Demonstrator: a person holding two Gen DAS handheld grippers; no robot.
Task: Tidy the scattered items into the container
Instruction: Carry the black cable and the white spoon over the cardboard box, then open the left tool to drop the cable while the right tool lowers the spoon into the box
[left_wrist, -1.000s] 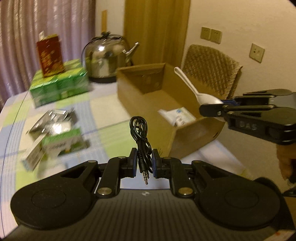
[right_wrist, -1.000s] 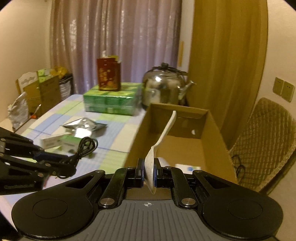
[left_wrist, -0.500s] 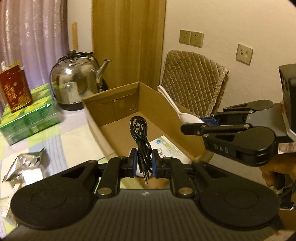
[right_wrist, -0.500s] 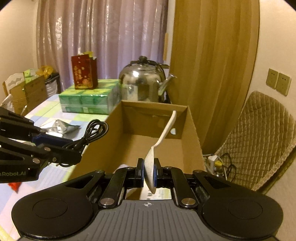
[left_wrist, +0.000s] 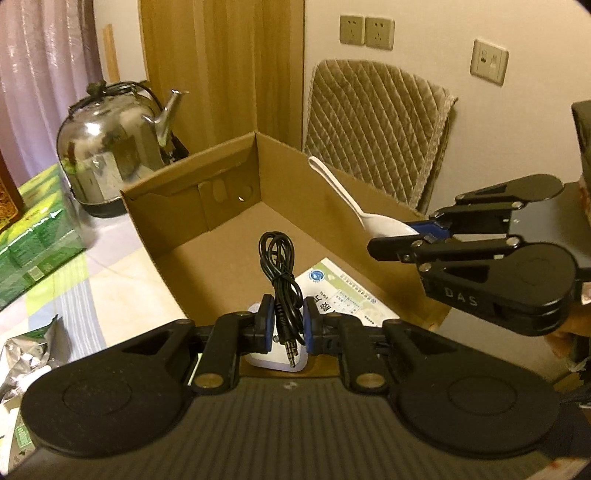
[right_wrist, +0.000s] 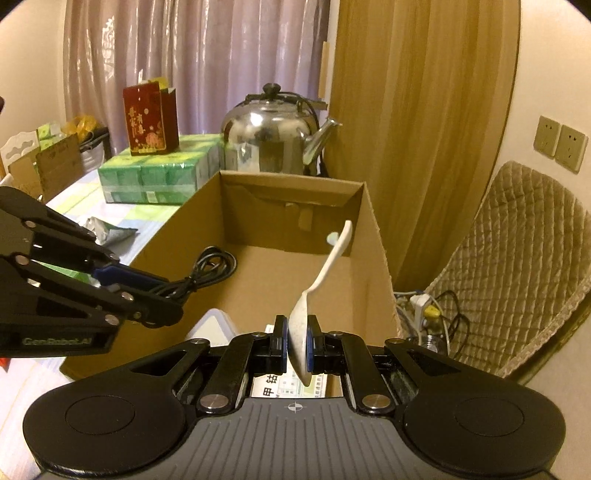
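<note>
Left gripper (left_wrist: 288, 325): clamped on coiled black audio cable (left_wrist: 277, 266), limp, light, best held mid-bundle. Right gripper (right_wrist: 295, 343): clamped on white spoon (right_wrist: 325, 273) at its bowl; stiff, light, slick. Beyond both: open cardboard box (right_wrist: 373, 229). The left view alone shows the white adapter (left_wrist: 258, 356) below; the right view alone shows the foil packet (right_wrist: 110, 232) on the counter.

Left gripper (left_wrist: 288, 325): black linkage arms, blue pads, silver pivot screws, two round black discs, ribbed grey body with small crosshair mark. Right gripper (right_wrist: 297, 345): same build (seen side-on from the left wrist, "DAS" embossed).
</note>
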